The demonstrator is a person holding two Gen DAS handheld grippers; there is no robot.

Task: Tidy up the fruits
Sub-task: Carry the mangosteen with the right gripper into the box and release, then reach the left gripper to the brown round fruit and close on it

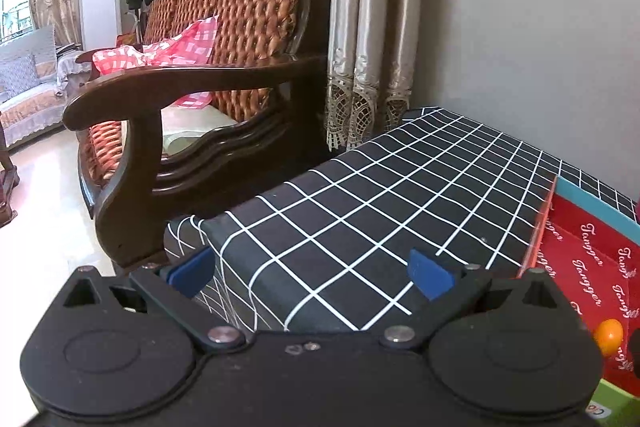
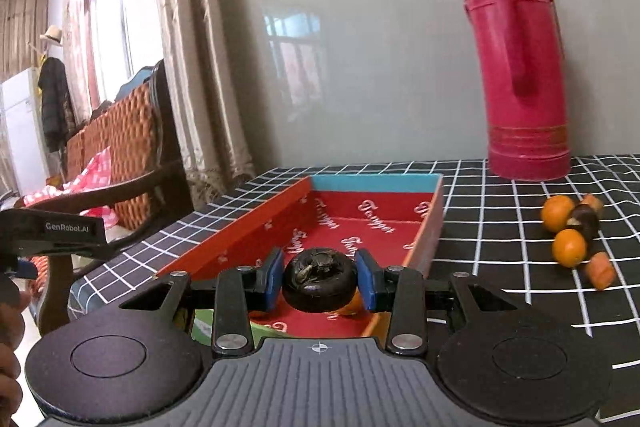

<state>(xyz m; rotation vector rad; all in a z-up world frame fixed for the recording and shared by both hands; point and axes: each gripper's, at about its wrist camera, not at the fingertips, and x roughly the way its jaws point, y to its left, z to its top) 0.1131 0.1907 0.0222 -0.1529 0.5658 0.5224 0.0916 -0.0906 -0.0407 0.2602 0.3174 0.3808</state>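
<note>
My right gripper [image 2: 320, 277] is shut on a dark round mangosteen [image 2: 319, 283] and holds it over the near end of the red cardboard tray [image 2: 376, 223]. An orange fruit [image 2: 352, 307] shows just under it in the tray. Right of the tray on the checked cloth lie two oranges [image 2: 557, 213], a dark fruit [image 2: 585, 221] and carrot pieces [image 2: 600, 269]. My left gripper [image 1: 312, 277] is open and empty over the cloth's left end, left of the tray [image 1: 580, 263], where one orange [image 1: 608, 335] lies.
A tall pink thermos [image 2: 520, 67] stands at the back by the grey wall. A wooden wicker armchair [image 1: 200, 87] stands left of the table. Curtains [image 1: 368, 27] hang behind the table's corner. The left gripper's body [image 2: 52, 231] shows at the left edge.
</note>
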